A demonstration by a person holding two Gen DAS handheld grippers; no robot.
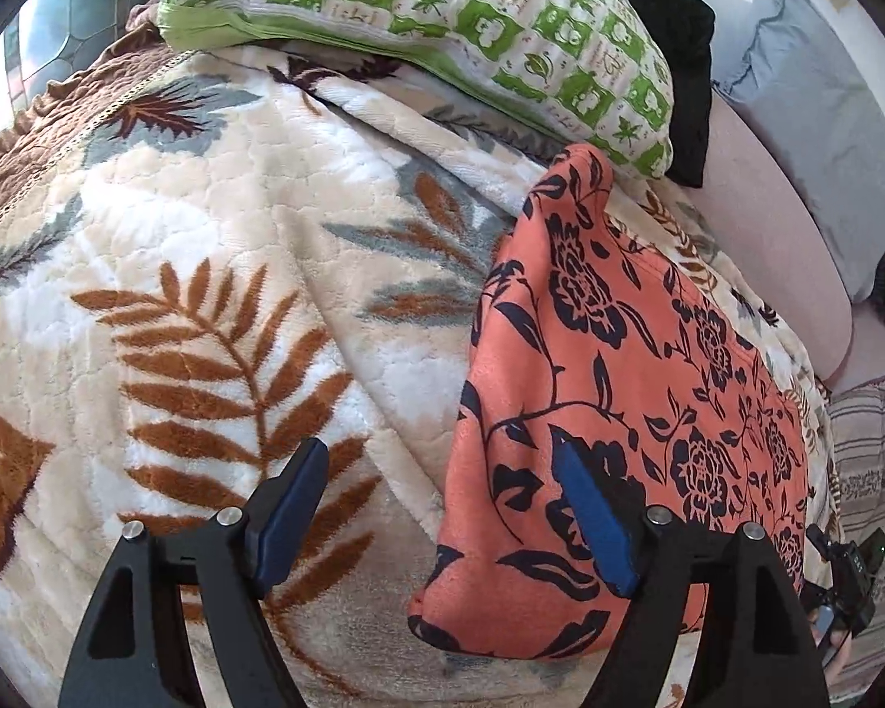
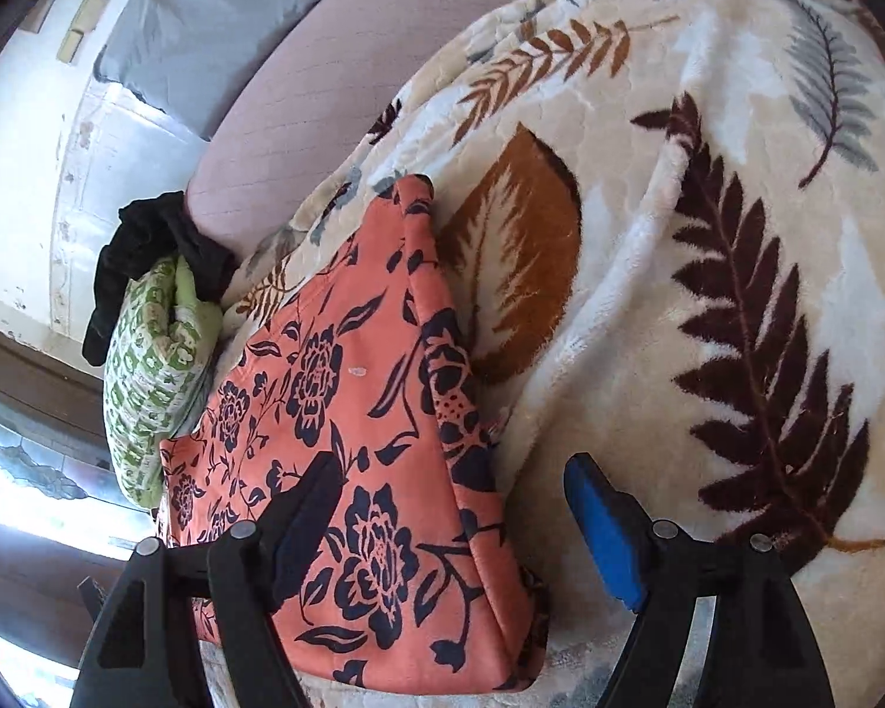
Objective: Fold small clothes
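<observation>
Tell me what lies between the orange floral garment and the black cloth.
The green-and-white patterned pillow sits between the orange floral garment and the black cloth, clearest in the right wrist view; all rest on the leaf-print blanket.

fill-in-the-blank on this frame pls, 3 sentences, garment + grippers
1. The orange floral garment lies on a leaf-print ____.
2. Both the left gripper and the right gripper have their jaws ____.
3. The green-and-white patterned pillow has a ____ cloth bunched beside it.

Missing words: blanket; open; black
</observation>
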